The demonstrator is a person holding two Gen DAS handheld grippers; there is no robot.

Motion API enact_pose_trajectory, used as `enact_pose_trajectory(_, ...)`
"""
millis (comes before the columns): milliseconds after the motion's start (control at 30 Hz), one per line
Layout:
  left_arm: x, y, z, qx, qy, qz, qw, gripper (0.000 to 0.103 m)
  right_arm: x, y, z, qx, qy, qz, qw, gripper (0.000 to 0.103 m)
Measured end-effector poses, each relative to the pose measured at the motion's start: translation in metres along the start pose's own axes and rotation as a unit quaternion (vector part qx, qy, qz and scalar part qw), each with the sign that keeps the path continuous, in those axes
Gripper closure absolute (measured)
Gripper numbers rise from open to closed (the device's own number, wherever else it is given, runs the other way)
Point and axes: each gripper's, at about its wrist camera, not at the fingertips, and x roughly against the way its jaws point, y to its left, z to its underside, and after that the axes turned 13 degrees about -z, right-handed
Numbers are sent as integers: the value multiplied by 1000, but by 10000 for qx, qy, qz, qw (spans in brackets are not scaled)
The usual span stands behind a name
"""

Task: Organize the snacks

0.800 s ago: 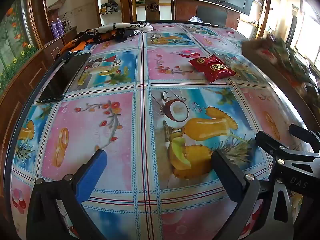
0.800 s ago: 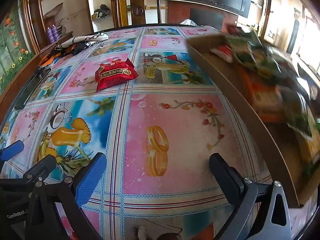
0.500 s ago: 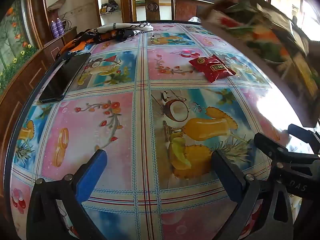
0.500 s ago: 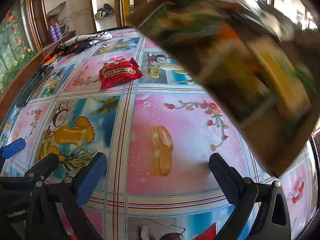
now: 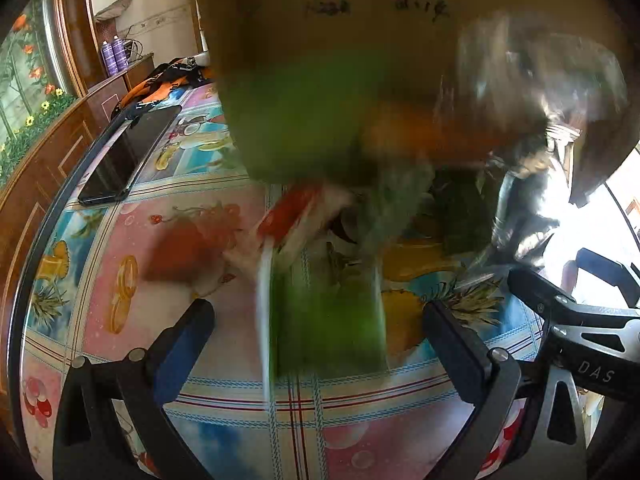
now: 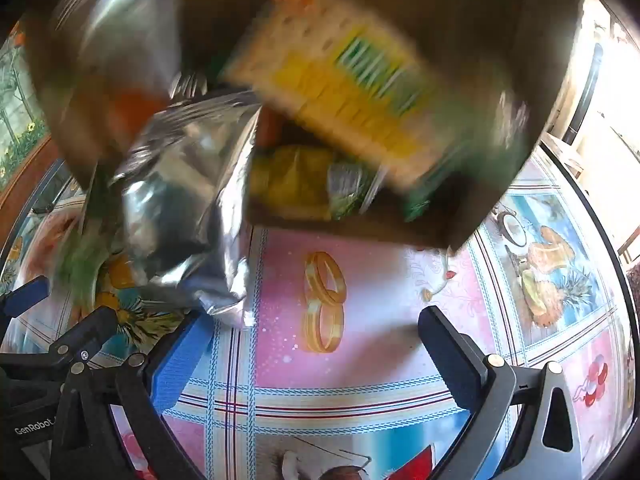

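snack avalanche incoming lol

both my left gripper (image 5: 316, 344) and right gripper (image 6: 316, 356) gape wide, empty; box (image 6: 400, 8) dumps packets (image 6: 188, 216) ahead; some could skid off the table (image 6: 380, 280)

Left gripper (image 5: 318, 344) agape; right gripper (image 6: 316, 354) seemingly likewise, angled downward.

Glossy surface (image 5: 120, 272) with fruit-and-ring print, flat black phone (image 5: 128, 160) at its left edge, two purple bottles (image 5: 114, 50) on the wooden sideboard beyond the phone
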Motion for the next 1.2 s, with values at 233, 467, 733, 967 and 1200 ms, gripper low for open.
enact_pose_trajectory(233, -6, -1, -4, 0, -3, -4, 10000, 0, 4, 0, 2, 0, -5, 5, 10000, 0)
enact_pose_trajectory(467, -7, 0, -4, 0, -2, -2, 10000, 0, 3, 3, 3, 8, -2, 5, 10000, 0)
enact_pose_trajectory(733, -6, -3, -3, -3, -3, -5, 10000, 0, 2, 3, 1, 1, 2, 7, 10000, 0)
enact_pose_trajectory(967, -6, -2, -3, -1, -3, -3, 10000, 0, 2, 2, 1, -1, 0, 8, 10000, 0)
enact_pose_trajectory(1200, -6, -2, -3, 0, -2, -3, 10000, 0, 2, 2, 2, -1, -2, 10, 10000, 0)
